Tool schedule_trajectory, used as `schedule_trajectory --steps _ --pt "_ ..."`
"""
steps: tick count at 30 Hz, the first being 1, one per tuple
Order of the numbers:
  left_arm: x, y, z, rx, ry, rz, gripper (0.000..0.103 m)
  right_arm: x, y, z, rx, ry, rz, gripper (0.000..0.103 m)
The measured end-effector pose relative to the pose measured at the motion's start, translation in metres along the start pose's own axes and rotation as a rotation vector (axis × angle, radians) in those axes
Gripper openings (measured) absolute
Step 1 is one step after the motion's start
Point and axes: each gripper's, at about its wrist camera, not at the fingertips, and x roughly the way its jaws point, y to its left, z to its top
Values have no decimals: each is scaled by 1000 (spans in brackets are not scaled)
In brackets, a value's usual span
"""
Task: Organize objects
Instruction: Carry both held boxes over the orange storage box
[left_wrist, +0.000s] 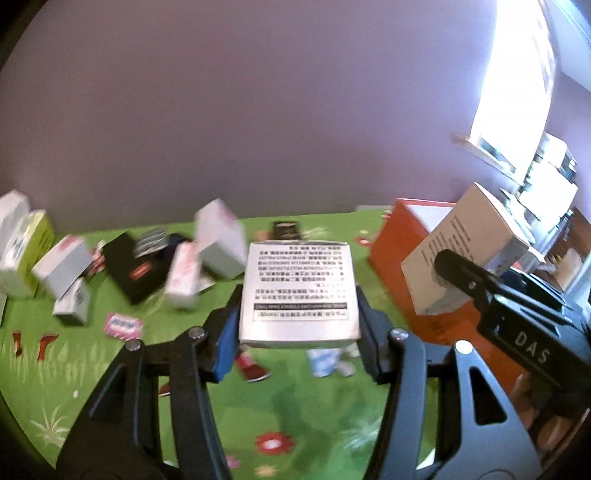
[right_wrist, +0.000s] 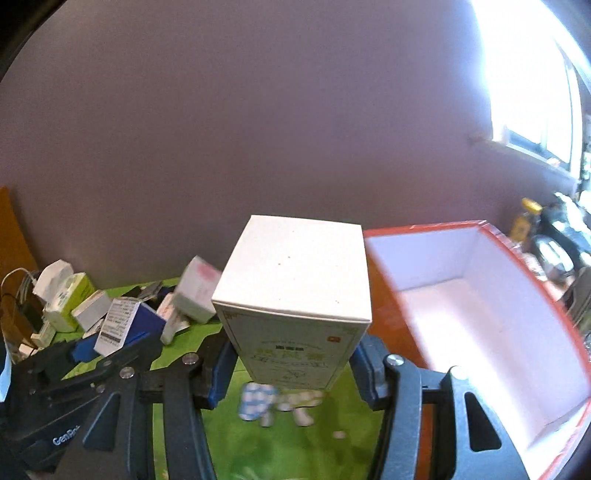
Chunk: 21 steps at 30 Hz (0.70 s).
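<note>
Two grippers each carry a carton above a green patterned mat, beside an open orange box.

In the left wrist view, the left gripper (left_wrist: 300, 325) clamps a silver-white square carton with dense black print (left_wrist: 299, 291) between its blue-padded fingers (left_wrist: 225, 343), clear of the green flower-patterned mat (left_wrist: 110, 369). A blurred heap of small cartons (left_wrist: 122, 269) lies at the mat's far left, perhaps ten or so. To the right, the right gripper (left_wrist: 441, 264) holds a plain white cardboard carton (left_wrist: 465, 251) in front of the orange storage box with white lining (left_wrist: 391, 243). In the right wrist view, that white carton (right_wrist: 295, 295) sits pinched between narrow-set fingers (right_wrist: 221, 365), just left of the orange box's (right_wrist: 384, 306) open, brightly lit interior.
</note>
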Motion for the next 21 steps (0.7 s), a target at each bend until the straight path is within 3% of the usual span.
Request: schedule_trajectory --steps 11,21 --pt "31 -112 17 201 35 -127 58 -42 -89 3 25 -46 -133 55" --pt "55 -197 13 355 54 -184 58 -41 -172 -17 80 2 -297 55"
